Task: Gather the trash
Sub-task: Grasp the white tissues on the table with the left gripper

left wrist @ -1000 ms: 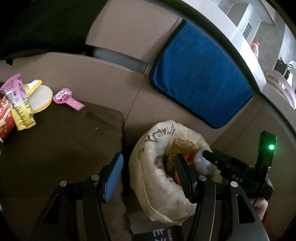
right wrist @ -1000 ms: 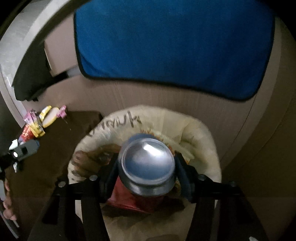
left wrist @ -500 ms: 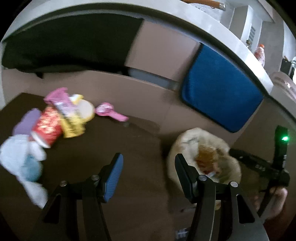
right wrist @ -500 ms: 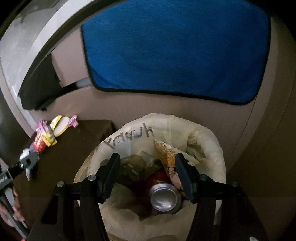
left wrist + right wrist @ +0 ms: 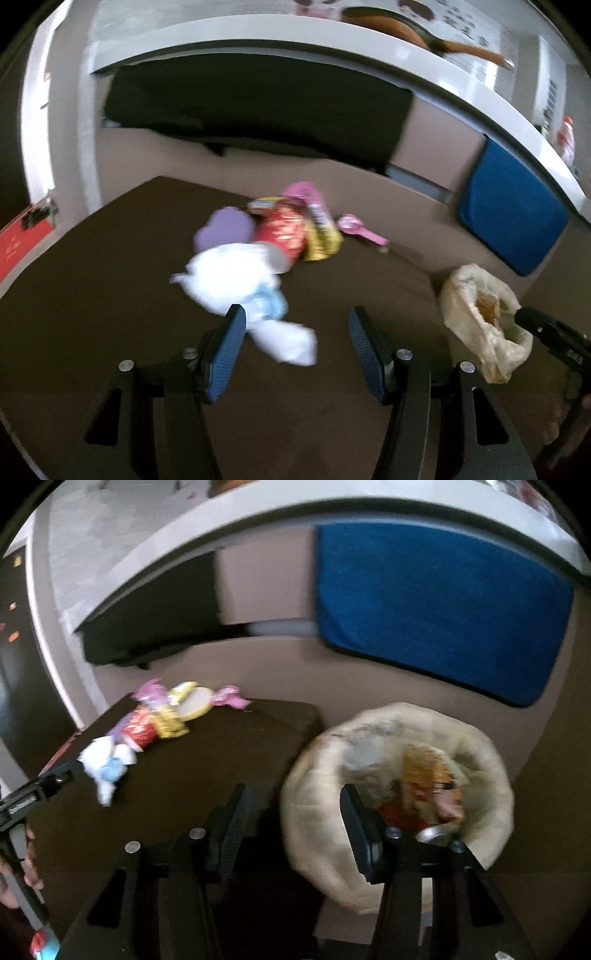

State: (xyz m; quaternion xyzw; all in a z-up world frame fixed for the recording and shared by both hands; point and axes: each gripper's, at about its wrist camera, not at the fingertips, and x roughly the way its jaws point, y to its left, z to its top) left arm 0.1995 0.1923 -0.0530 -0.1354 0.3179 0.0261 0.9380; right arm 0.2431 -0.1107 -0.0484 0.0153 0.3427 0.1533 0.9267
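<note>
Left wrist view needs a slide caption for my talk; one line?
Open left gripper faces white wrapper on dark table, trash bag at right.

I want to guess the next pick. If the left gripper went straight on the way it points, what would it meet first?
Probably the crumpled white wrapper, lying just ahead of the open left gripper; depth is unclear through the blur.

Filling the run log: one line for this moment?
left gripper: open, over white wrapper | right gripper: open, empty | can: in trash bag

No legible text, wrappers (image 5: pixel 295 229) and bag (image 5: pixel 399 775) markings too blurred to read
</note>
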